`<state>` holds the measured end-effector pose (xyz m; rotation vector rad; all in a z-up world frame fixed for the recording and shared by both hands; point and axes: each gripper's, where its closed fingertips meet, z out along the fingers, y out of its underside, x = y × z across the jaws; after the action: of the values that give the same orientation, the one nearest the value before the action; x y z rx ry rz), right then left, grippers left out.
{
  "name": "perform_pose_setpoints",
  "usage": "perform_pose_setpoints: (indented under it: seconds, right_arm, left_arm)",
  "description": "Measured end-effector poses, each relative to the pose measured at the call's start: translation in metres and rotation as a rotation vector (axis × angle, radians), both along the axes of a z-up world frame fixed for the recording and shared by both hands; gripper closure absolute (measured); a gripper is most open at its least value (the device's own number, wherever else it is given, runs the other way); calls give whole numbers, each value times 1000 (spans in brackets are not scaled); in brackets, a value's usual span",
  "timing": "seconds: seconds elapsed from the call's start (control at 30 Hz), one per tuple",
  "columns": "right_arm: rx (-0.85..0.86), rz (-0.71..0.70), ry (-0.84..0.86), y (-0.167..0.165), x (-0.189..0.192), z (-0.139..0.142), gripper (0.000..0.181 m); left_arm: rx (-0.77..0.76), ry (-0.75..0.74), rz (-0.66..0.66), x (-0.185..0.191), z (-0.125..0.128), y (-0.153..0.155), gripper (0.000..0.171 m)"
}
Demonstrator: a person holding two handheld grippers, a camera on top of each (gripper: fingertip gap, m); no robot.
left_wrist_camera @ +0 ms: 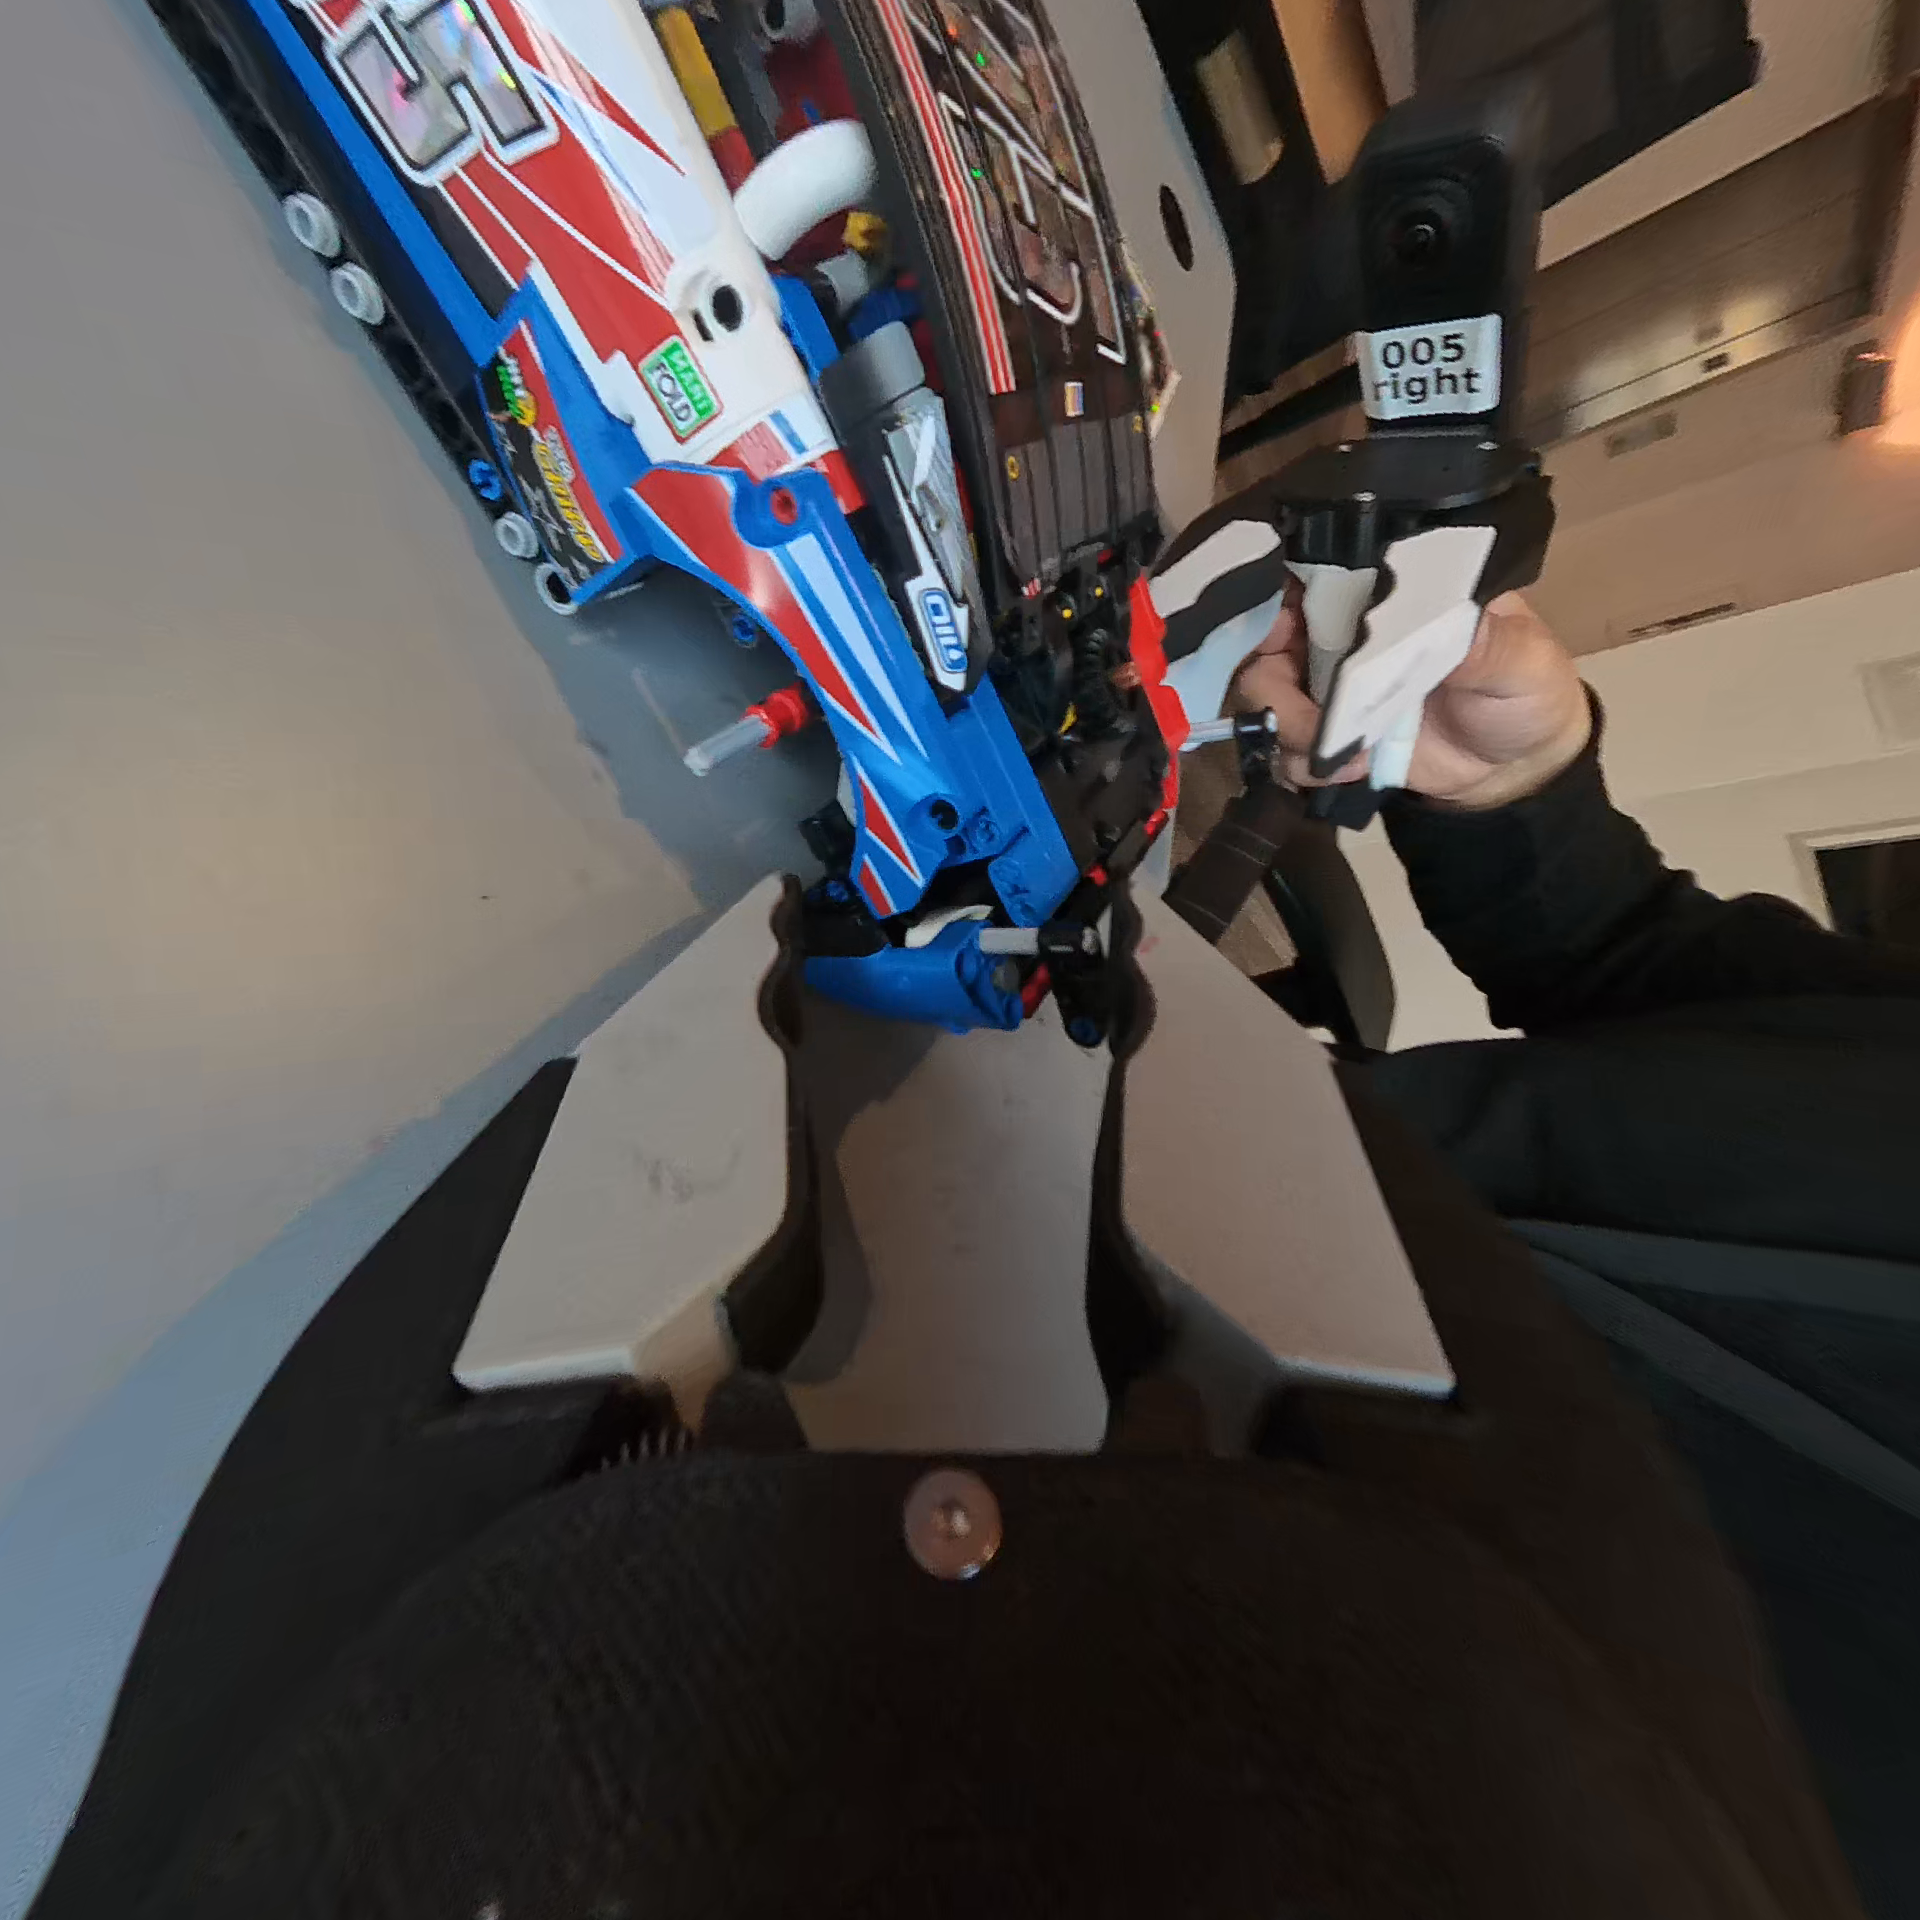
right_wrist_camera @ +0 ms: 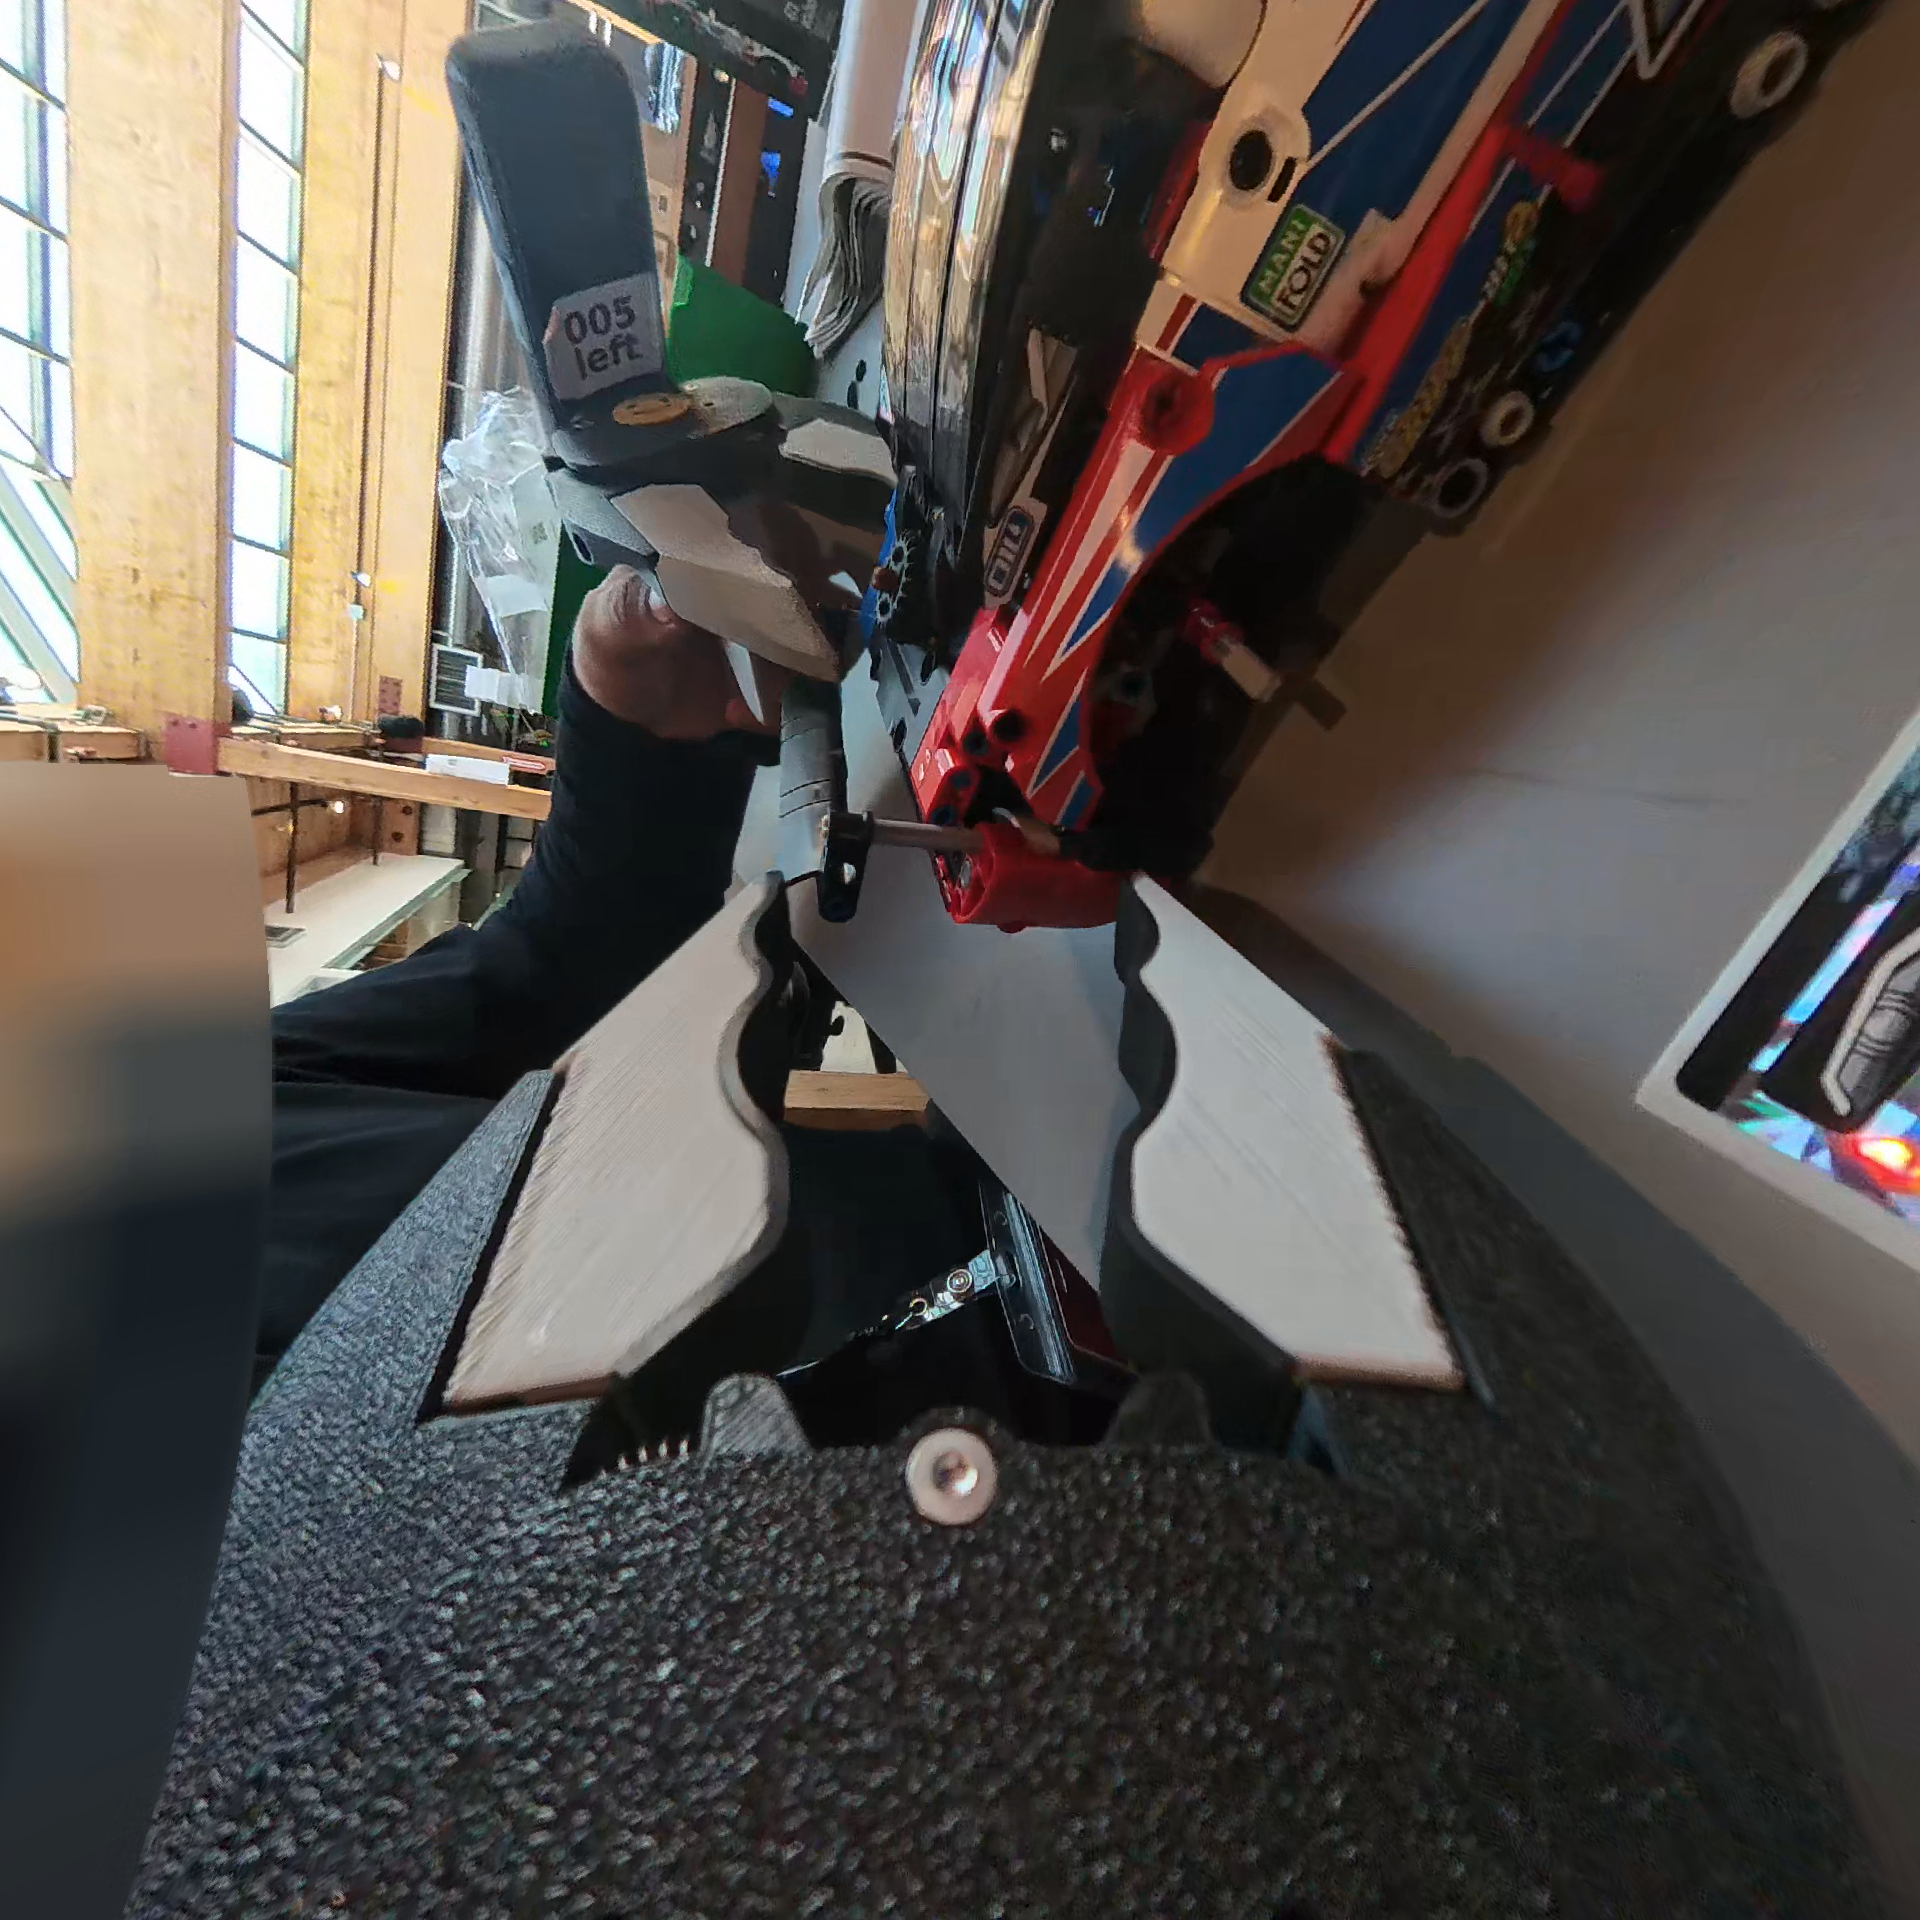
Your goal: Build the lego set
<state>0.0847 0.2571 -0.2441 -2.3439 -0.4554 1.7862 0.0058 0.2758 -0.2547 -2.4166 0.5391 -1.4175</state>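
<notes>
The lego car point(left_wrist_camera: 862, 644) lies on the grey table point(left_wrist_camera: 260, 831), blue-sided in the left wrist view and red-sided in the right wrist view point(right_wrist_camera: 1081, 582). My left gripper point(left_wrist_camera: 956, 935) is shut on its blue nose; black parts touch both fingertips. It also shows in the right wrist view point(right_wrist_camera: 810, 623), on the car's far side. My right gripper point(right_wrist_camera: 956, 894) is open. Its fingers straddle the red nose and a black connector point(right_wrist_camera: 847, 852) on a grey axle. In the left wrist view the right gripper point(left_wrist_camera: 1288, 727) sits beside the car, that connector point(left_wrist_camera: 1257, 727) between its fingers.
A printed booklet page point(right_wrist_camera: 1818, 987) lies on the table right of the car. The table edge point(left_wrist_camera: 1195, 312) runs just behind the car. A red and grey pin point(left_wrist_camera: 743, 732) sticks out of the blue side. Plastic bags point(right_wrist_camera: 488, 499) and wooden benches stand far behind.
</notes>
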Motion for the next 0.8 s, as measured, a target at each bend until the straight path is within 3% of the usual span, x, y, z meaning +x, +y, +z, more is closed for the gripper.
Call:
perform_pose_setpoints:
  seconds: [0.17,0.3,0.5,0.8]
  right_arm:
    - [-7,-7,7,2,-3,5,115]
    - [-44,-21,33,5,-5,7,109]
    - [-22,-49,-16,8,-3,0,99]
    - [-46,-58,-15,10,-7,-8,114]
  left_arm:
    - [-29,-100,4,-1,11,-1,111]
    - [-33,-100,18,-7,9,4,111]
    - [-22,-72,51,-24,5,14,96]
    - [-62,-126,-18,-9,2,1,113]
